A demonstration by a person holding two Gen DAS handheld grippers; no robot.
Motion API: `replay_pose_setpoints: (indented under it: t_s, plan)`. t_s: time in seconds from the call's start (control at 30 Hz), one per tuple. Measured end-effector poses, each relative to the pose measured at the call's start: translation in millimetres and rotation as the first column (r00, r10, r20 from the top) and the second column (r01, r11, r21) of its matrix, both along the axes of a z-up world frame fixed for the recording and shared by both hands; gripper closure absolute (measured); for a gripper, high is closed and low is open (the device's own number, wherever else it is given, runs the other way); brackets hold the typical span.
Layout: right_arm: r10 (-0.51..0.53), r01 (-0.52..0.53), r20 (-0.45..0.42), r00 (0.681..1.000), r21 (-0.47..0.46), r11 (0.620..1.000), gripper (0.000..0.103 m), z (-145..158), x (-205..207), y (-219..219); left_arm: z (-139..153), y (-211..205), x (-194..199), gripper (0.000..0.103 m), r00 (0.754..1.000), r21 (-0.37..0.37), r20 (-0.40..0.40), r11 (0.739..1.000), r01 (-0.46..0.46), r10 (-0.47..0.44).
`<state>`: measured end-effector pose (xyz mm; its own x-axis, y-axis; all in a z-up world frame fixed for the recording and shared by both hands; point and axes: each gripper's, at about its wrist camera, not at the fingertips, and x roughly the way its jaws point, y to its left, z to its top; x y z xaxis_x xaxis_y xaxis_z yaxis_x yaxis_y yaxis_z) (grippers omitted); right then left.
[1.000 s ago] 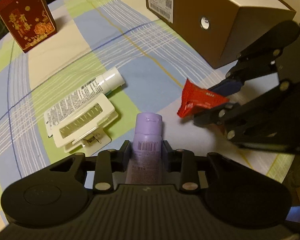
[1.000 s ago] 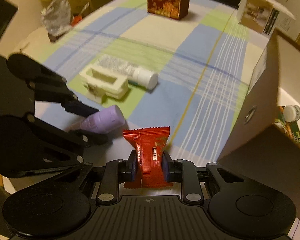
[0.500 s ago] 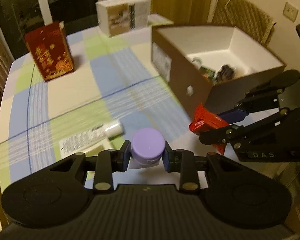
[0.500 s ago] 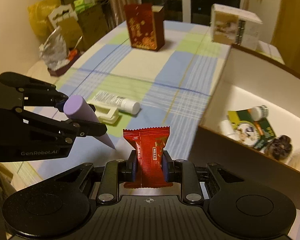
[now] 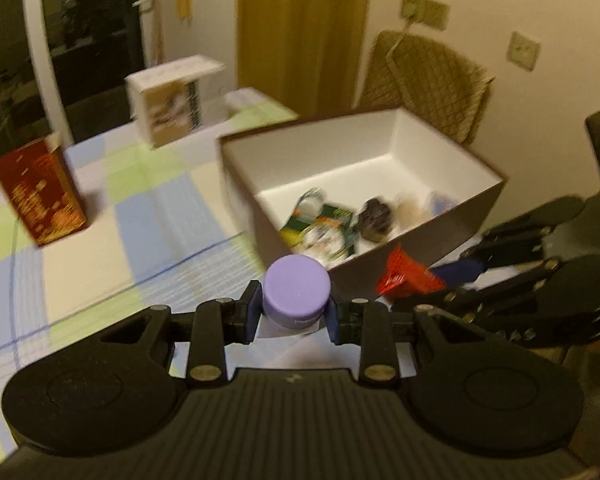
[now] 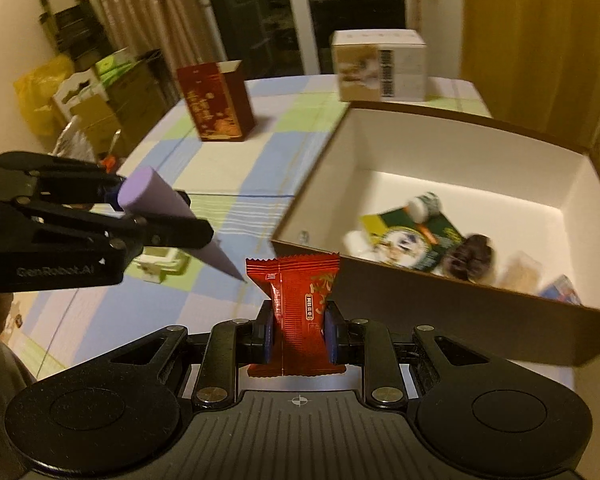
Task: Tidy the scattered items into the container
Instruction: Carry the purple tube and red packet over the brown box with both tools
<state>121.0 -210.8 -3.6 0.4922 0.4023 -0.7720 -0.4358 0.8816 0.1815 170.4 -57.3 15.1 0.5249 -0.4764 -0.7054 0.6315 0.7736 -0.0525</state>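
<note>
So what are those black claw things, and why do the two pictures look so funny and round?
They are grabbers that a person holds, one in each hand. Each carries a small wide-eyed camera looking along its fingers, which bends the picture. One picture comes from the left gripper, pinching a purple tube. The other comes from the right gripper, pinching a red snack packet. Ahead is the open box with some things already inside. It sits on a checked tablecloth, near a red carton and a white carton.

Dim, warm yellow indoor light in both your views. Motion blur smears the open box [image 5: 452, 216] and its contents. Fisheye bends the edges, corners vignetted black. Glass doors [image 6: 356, 12] dark.
</note>
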Motion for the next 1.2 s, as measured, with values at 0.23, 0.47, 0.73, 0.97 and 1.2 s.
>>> replay_pose_setpoints:
  t_s: [0.23,0.47,0.73,0.97,1.2]
  plan:
    - [-0.107,0.108,0.022,0.994,-0.025,0.994,0.076,9,-6,-36,3,-40,-4,0.076,0.995,-0.018,0.009,0.995,0.096,-0.096]
    - [-0.244,0.243,0.099,0.965,0.020,0.970,0.076,27,-3,-75,14,-67,2,0.076,0.993,-0.069,0.037,0.991,0.117,-0.115]
    - [-0.403,0.395,0.173,0.899,0.079,0.915,0.076,42,28,-116,29,-101,27,0.076,0.993,-0.114,0.071,0.988,0.106,-0.099]
    - [-0.469,0.460,0.166,0.867,0.094,0.883,0.076,29,67,-135,11,-127,61,0.076,0.997,-0.078,0.036,0.994,0.071,-0.069]
    - [-0.506,0.500,0.097,0.857,0.078,0.863,0.076,-4,103,-148,-23,-149,89,0.076,0.998,-0.035,-0.031,0.998,0.059,-0.060]
